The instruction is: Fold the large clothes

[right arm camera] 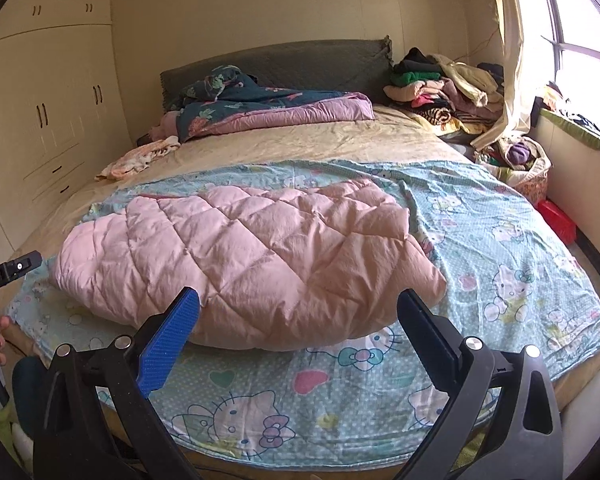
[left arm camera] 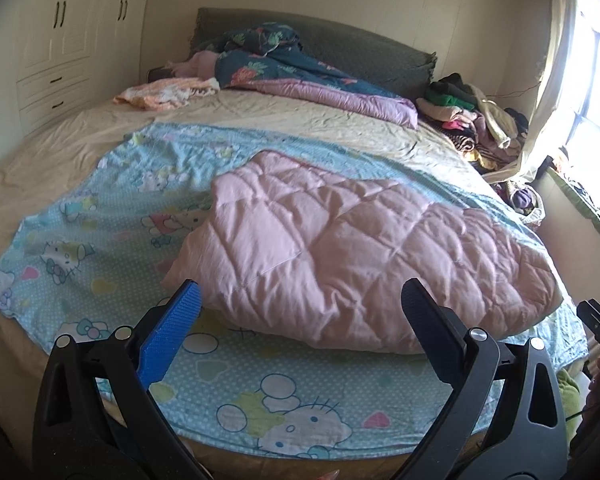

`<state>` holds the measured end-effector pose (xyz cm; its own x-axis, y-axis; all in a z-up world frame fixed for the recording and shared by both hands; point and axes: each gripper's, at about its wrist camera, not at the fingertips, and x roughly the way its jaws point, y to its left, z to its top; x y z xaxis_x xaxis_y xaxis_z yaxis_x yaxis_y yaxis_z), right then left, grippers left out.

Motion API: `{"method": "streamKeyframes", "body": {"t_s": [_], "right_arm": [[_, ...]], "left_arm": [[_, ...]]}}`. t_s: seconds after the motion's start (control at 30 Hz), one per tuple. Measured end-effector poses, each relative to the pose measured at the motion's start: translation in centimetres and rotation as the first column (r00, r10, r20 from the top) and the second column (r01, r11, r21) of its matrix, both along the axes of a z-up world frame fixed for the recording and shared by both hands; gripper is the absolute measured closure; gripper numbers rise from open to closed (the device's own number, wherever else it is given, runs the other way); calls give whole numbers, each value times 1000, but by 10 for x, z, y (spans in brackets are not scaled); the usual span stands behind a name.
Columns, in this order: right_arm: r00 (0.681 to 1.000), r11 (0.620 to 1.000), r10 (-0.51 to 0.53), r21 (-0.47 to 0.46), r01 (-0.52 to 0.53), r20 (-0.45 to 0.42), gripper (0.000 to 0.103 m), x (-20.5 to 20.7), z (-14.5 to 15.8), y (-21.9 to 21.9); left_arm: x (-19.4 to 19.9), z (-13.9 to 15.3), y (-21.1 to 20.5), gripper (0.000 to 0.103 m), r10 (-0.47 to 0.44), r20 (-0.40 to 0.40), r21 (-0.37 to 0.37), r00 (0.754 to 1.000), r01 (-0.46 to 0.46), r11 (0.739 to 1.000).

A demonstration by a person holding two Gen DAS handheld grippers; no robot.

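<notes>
Both grippers, left gripper [left arm camera: 300,308] and right gripper [right arm camera: 298,312], wide open, empty; pink quilted garment [right arm camera: 244,256], possibly folded, on bed [left arm camera: 60,148].

Two low wrist views from the foot of the bed [left arm camera: 80,128], facing the headboard [right arm camera: 300,64], both over the pink quilted garment [left arm camera: 360,248].

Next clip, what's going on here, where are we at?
A person stands at the foot of a bed with tongs in each hand, both open and empty. The left tongs and right tongs hang just short of a pink quilted garment, which lies bunched on a blue cartoon-print sheet spread over the bed. Nothing is gripped; the garment looks partly doubled over, though I cannot tell how far the folding has got.
</notes>
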<state>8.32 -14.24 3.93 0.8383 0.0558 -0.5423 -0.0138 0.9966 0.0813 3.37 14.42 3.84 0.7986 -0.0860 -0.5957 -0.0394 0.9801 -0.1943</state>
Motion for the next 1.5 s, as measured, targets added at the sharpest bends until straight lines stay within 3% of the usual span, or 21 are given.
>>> {"method": "streamKeyframes", "body": {"t_s": [0.33, 0.67, 0.93, 1.37, 1.5], "right_arm": [[990, 998, 38, -52, -31, 133, 4, -33, 36, 22], [982, 998, 42, -58, -32, 183, 4, -50, 44, 30], [989, 997, 48, -63, -40, 140, 4, -52, 30, 33], [996, 996, 88, -28, -89, -24, 4, -46, -27, 52], [997, 997, 75, -27, -76, -27, 4, -41, -33, 52]], "left_arm": [[-18, 17, -36, 9, -99, 63, 7, 993, 99, 995], [-34, 13, -69, 9, -145, 86, 49, 986, 142, 989], [-39, -1, -84, 9, -172, 55, 73, 984, 168, 983], [-42, -32, -100, 9, -214, -14, 69, 977, 214, 974], [-39, -40, -99, 9, -211, -40, 63, 977, 213, 975]]}}
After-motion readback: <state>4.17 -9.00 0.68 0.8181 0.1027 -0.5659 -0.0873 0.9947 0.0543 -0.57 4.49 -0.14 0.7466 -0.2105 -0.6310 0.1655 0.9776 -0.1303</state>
